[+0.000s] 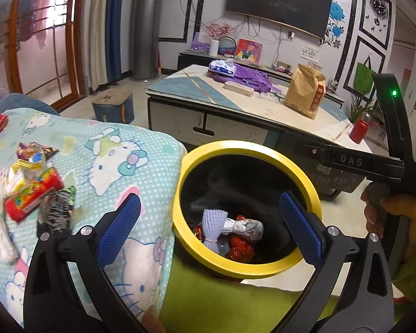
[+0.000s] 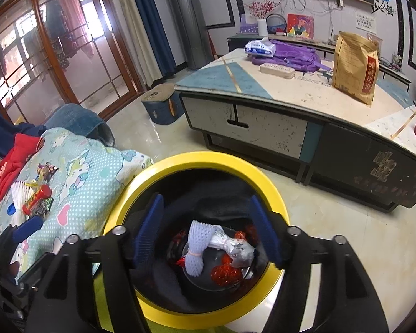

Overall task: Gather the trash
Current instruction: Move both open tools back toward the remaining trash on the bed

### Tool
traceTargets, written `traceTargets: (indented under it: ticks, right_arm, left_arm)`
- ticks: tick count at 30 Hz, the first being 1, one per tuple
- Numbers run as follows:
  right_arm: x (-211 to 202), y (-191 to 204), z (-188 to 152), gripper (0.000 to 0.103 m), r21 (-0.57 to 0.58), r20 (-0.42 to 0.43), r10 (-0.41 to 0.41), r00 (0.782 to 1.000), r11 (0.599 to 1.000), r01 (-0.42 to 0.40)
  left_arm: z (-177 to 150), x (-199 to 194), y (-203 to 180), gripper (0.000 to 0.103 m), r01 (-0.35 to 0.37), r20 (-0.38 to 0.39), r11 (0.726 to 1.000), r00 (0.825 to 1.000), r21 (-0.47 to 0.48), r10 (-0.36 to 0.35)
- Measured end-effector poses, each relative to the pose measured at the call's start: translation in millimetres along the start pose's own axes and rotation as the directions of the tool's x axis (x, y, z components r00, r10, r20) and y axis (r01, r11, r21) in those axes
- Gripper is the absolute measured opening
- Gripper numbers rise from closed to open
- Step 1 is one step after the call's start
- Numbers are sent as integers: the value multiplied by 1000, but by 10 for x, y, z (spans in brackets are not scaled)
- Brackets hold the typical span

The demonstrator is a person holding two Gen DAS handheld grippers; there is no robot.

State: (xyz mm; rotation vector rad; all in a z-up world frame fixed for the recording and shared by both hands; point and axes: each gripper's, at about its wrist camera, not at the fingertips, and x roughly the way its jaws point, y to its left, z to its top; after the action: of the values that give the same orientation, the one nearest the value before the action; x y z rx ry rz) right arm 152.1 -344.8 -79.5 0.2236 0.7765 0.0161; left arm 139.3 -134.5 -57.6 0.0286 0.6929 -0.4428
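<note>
Right wrist, round yellow-rimmed bin point(image 2: 208, 161), foam netting point(image 2: 198, 238)

You are looking straight down an open bin mouth — the yellow rim point(image 2: 199, 158) is ringing it all round, and only trash is lying at the bottom point(image 2: 222, 252), so the way down is standing free. Your right gripper point(image 2: 208, 227) is hanging over that opening with nothing between its parted jaws. Your left gripper point(image 1: 210, 223) is straddling the near-left rim, jaws wide. The cartoon-print blanket point(image 1: 102, 149) is crowding the bin's left side — litter point(image 1: 33, 191) is lying on it. The low table point(image 2: 263, 127) is standing beyond, bare floor point(image 2: 332, 222) between.
</note>
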Motion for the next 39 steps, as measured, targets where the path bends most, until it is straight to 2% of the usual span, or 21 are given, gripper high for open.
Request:
traceTargets:
  ticks: [7,19,34,39]
  right_arm:
    - [-109,87,18,66,-30,40,3,999,1000,-1]
    - [-439,563,34,66,-154,127,112,986,984,-92]
    - [-619,1054,-43,66,-268,163,208,964,950,-160]
    - [-676,1212,-63,77,-307,185,227,956,938,-163]
  left_arm:
    - [26,-207,134,92,-52,30,998,998,-31,53]
    - [15,-510,352,92,-129,85,989,987,-69,135]
    - [-41,-773,714,92,-238,135,963,957,-131,255]
    - [-95,-869,903,92,-273,137,947,945,-168,297]
